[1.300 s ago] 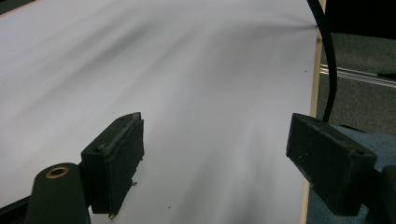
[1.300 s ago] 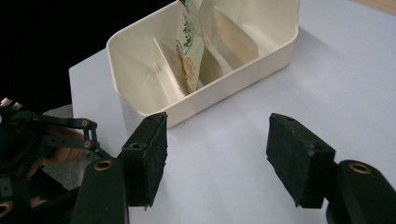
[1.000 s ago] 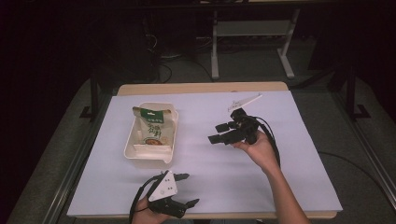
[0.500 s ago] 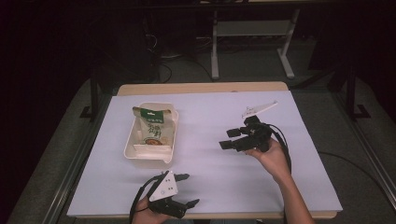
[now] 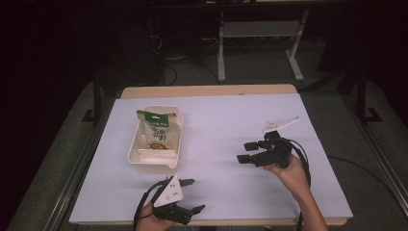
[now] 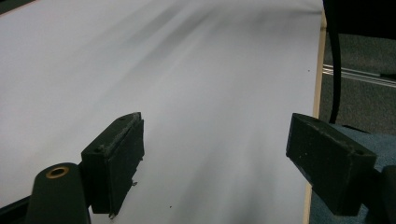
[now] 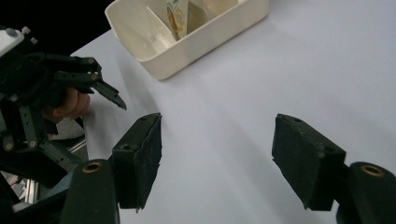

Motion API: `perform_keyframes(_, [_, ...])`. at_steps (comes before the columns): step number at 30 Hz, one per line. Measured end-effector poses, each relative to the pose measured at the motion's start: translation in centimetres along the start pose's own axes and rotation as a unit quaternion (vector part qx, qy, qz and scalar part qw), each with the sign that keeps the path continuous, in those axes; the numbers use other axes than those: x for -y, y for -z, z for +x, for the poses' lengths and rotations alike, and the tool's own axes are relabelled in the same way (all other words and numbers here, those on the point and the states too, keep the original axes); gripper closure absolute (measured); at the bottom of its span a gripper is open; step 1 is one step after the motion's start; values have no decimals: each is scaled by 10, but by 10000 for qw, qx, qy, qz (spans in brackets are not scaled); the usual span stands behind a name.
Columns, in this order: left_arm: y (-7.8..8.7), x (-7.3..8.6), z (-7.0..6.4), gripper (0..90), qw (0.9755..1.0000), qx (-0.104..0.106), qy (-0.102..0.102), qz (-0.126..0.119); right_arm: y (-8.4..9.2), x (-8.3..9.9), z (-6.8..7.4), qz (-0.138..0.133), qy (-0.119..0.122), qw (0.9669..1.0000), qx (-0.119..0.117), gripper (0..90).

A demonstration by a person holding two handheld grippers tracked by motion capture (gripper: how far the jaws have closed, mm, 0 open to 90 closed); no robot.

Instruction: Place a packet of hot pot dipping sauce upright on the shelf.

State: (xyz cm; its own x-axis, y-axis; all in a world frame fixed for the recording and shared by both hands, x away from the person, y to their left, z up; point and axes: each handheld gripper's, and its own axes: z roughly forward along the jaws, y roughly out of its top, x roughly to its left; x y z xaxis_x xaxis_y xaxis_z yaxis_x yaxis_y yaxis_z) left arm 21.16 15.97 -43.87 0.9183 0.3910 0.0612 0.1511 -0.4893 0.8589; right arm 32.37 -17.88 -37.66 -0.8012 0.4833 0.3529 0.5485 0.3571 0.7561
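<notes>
A cream tray (image 5: 136, 153) holding a green-topped snack packet (image 5: 157, 129) is seen on the table's white sheet (image 5: 221, 125), left of centre. The left gripper (image 5: 191, 195) is held at the near edge, jaws spread and empty. The right gripper (image 5: 246, 152) is held over the sheet, well apart from the tray, jaws likewise parted, gripping nothing.

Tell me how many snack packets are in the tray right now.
1: a green-topped packet standing in the white tray, toward its far end. The right gripper view also shows it there. Others could be hidden behind it.
</notes>
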Motion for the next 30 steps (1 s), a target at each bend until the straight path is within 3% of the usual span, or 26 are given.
perform_keyframes(30, [-2,1,0,188,10000,-1,16,29,25,66,0,5,-258,9995,185,309])
